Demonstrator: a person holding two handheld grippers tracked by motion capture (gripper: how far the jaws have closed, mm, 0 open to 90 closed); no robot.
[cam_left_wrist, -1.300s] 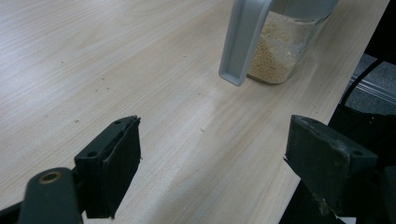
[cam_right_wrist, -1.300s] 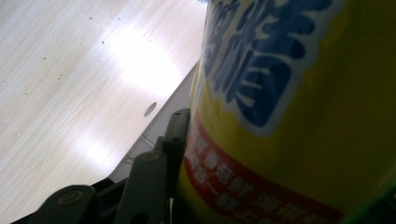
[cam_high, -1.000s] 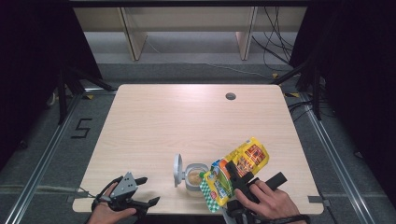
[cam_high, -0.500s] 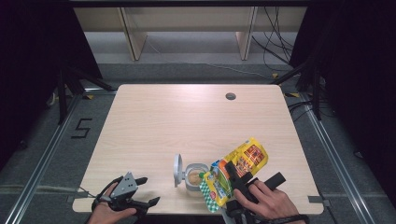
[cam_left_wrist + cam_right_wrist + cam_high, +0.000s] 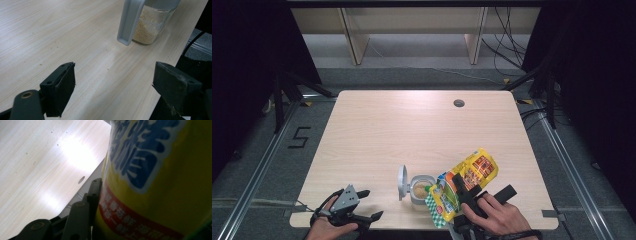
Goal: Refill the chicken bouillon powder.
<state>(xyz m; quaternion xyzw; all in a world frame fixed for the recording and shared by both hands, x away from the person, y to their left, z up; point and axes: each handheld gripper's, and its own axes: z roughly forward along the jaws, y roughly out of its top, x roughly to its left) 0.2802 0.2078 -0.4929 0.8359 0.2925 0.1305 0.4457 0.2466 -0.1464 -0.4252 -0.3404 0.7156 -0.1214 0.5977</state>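
jar [image 5: 152,22]: top cut off by the frame edge in left gripper view, rim not visible
yellow bag [image 5: 160,182]: blurred up close in right gripper view, print unreadable, cut off top, right and bottom
right gripper [image 5: 464,192]: far jaw hidden behind the bag
right hand [image 5: 497,220]: wrist cut off at bottom edge, high view
left hand [image 5: 324,230]: mostly cut off at bottom edge
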